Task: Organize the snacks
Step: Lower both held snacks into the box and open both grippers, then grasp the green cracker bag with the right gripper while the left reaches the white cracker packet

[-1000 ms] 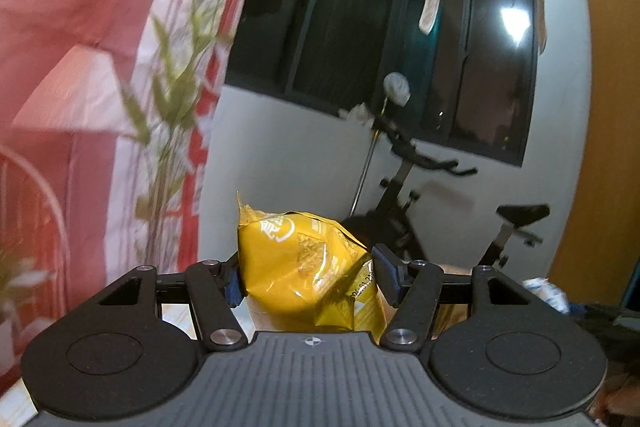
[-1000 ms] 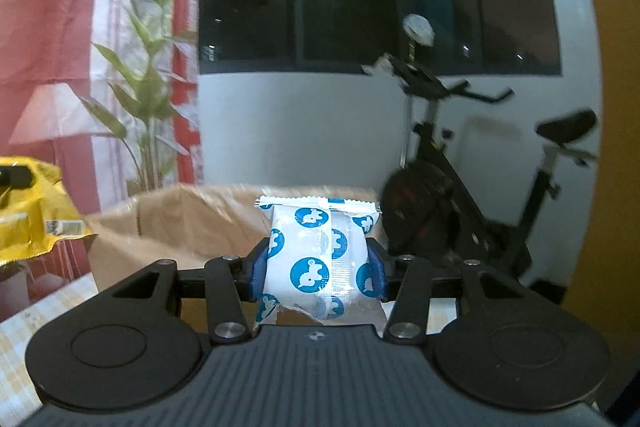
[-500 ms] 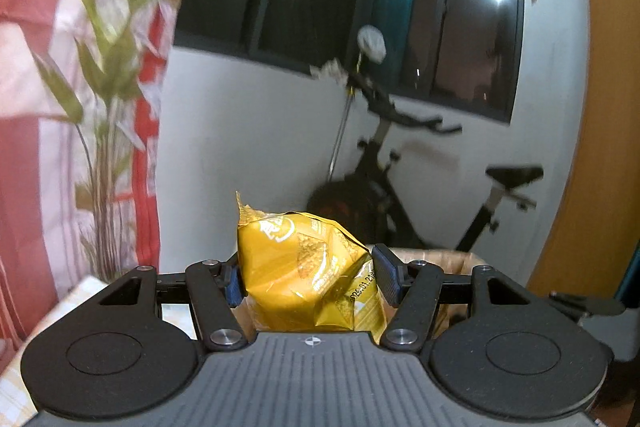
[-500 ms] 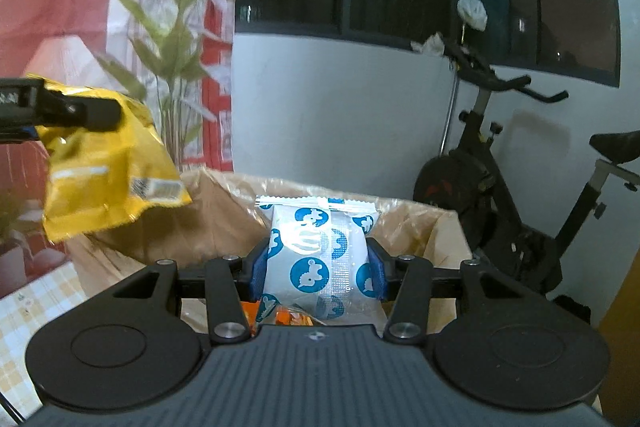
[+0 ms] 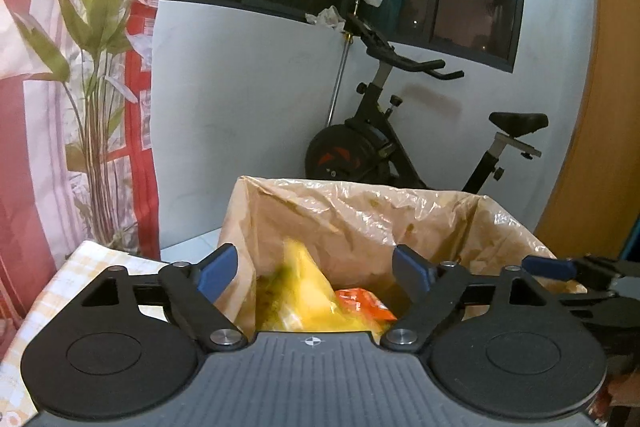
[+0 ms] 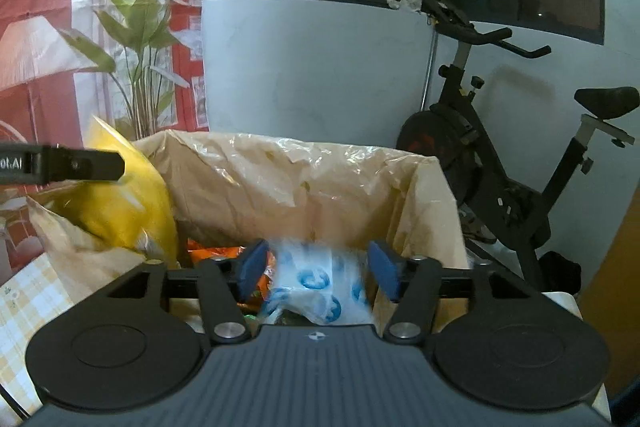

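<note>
With both your left gripper (image 5: 314, 269) and right gripper (image 6: 318, 265) released, the yellow bag (image 5: 304, 291) and blue-dotted pack (image 6: 320, 283) sit blurred inside the lined box (image 5: 360, 215).

— What colours do you see in your box (image 5: 360, 215)?
— Tan plastic lining, a yellow bag (image 5: 304, 291), an orange packet (image 5: 360, 303), and your white pouch (image 6: 320, 283) dotted blue.
</note>
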The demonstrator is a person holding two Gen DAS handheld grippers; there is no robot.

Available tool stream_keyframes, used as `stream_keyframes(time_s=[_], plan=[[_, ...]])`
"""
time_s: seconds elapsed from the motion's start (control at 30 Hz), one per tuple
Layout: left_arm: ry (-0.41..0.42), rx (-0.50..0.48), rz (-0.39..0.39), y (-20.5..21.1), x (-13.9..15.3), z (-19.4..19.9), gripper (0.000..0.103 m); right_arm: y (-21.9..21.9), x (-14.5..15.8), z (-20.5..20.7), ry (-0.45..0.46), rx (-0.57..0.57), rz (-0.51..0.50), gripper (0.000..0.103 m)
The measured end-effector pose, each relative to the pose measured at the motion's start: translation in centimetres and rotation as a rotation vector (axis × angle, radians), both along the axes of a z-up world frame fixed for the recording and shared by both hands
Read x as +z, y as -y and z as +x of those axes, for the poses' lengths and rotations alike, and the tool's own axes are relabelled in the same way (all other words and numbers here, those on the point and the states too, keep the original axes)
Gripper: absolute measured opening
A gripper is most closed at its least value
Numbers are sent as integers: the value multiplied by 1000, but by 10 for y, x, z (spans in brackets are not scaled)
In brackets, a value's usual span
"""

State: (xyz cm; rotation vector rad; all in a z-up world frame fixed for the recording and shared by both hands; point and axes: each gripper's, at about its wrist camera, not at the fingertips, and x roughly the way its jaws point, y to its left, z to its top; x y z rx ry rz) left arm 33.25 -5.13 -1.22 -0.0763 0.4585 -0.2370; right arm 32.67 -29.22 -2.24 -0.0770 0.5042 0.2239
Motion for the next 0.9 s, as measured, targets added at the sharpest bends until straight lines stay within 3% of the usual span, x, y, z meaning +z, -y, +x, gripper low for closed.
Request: stream_keyframes(time_s=[0.53, 0.73, 0.9], plan=[[-13, -25, 16, -32, 17, -59, 89, 18, 17, -58, 55, -66, 84, 72], [-3, -5, 15, -48, 8, -93, 89, 19, 17, -89, 98, -67, 109, 73], [-19, 6, 12, -52, -11, -116, 89, 18, 4, -109, 80, -68, 125, 74]])
